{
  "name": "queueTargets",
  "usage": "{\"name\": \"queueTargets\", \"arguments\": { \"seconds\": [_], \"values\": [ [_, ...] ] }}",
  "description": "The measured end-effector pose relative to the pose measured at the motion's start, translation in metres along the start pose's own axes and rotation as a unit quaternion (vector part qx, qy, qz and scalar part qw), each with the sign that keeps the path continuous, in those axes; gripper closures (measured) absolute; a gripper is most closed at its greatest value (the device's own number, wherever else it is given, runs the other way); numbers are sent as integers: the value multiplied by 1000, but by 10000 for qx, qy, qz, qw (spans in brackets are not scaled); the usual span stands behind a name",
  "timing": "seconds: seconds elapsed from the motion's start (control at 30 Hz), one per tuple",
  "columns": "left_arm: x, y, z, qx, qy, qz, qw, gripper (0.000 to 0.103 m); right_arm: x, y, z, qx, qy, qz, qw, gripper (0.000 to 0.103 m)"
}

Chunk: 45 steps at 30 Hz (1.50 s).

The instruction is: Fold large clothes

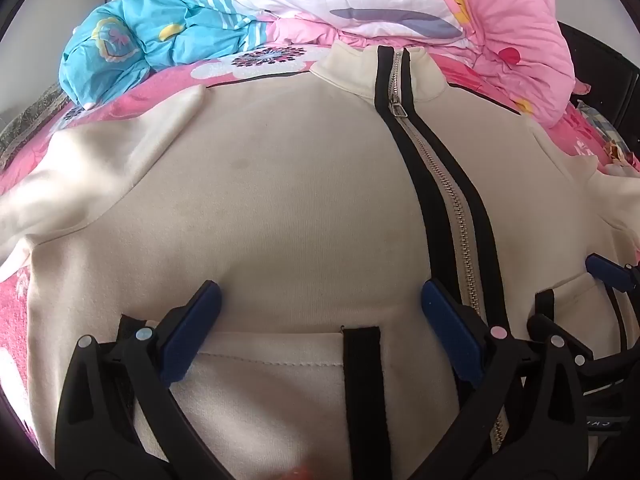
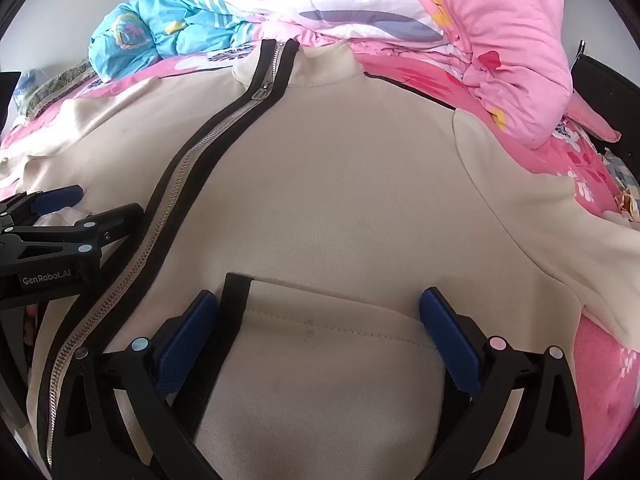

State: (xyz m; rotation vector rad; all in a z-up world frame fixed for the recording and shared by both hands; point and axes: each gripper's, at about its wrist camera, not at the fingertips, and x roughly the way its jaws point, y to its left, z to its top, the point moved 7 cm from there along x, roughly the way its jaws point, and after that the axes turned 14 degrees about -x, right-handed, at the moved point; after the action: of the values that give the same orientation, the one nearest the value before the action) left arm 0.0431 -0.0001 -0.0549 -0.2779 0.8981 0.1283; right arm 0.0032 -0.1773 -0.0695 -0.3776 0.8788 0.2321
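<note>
A cream zip jacket (image 1: 288, 184) with a black-edged metal zipper (image 1: 452, 208) lies front-up and spread flat on a pink bed; its collar points away from me. My left gripper (image 1: 320, 296) hovers open over the jacket's left half, above a pocket with a black strip (image 1: 362, 360). My right gripper (image 2: 320, 300) is open too, over the right half (image 2: 340, 184) and its pocket (image 2: 320, 340). Nothing sits between either pair of blue pads. Each gripper shows at the edge of the other's view: the right gripper (image 1: 608, 272) and the left gripper (image 2: 60, 208).
A heaped pink patterned quilt (image 1: 500, 20) and a bunched blue one (image 1: 160, 44) lie beyond the collar. The pink sheet (image 2: 600, 380) shows around the jacket. The sleeves spread out to the left (image 1: 80, 176) and to the right (image 2: 580, 224).
</note>
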Motion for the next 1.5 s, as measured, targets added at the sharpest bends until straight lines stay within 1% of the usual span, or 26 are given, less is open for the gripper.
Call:
{"name": "queueTargets", "arguments": {
  "seconds": [0.03, 0.1, 0.13, 0.2, 0.27, 0.4, 0.43, 0.57, 0.77, 0.93, 1.1, 1.5],
  "values": [
    [0, 0, 0, -20, 4, -32, 10000, 6, 1, 0, -1, 100, -7, 142, 9998, 5],
    [-1, -1, -1, -37, 17, -64, 10000, 6, 0, 0, 0, 64, -7, 89, 9999, 5],
    [3, -3, 0, 5, 61, 20, 10000, 6, 0, 0, 0, 61, 0, 86, 9999, 5],
    [3, -3, -1, -49, 14, -55, 10000, 6, 0, 0, 0, 56, 14, 38, 10000, 5],
    [2, -4, -4, 33, 45, -63, 10000, 6, -1, 0, 0, 116, 34, -22, 9999, 5],
    [1, -3, -8, 34, 60, -138, 9999, 6, -2, -2, -5, 598, 181, -84, 9980, 5],
    [2, -3, -6, 73, 121, -118, 9998, 6, -2, 0, -6, 625, 188, -137, 9978, 5],
    [2, -3, -6, 85, 114, -118, 9998, 6, -4, -2, -8, 940, 161, -240, 9952, 5],
    [0, -5, -5, 119, 59, -36, 9999, 6, -3, -3, -10, 1002, 70, -236, 9947, 5],
    [0, -5, -6, 92, 98, -77, 9999, 6, -4, -3, -9, 984, 47, -244, 9948, 5],
    [0, -6, -7, 90, 112, -72, 9999, 6, -3, -2, -7, 896, 185, -256, 9955, 5],
    [0, -5, -6, 89, 119, -82, 9999, 6, -3, -1, -7, 916, 192, -252, 9953, 5]
  ]
}}
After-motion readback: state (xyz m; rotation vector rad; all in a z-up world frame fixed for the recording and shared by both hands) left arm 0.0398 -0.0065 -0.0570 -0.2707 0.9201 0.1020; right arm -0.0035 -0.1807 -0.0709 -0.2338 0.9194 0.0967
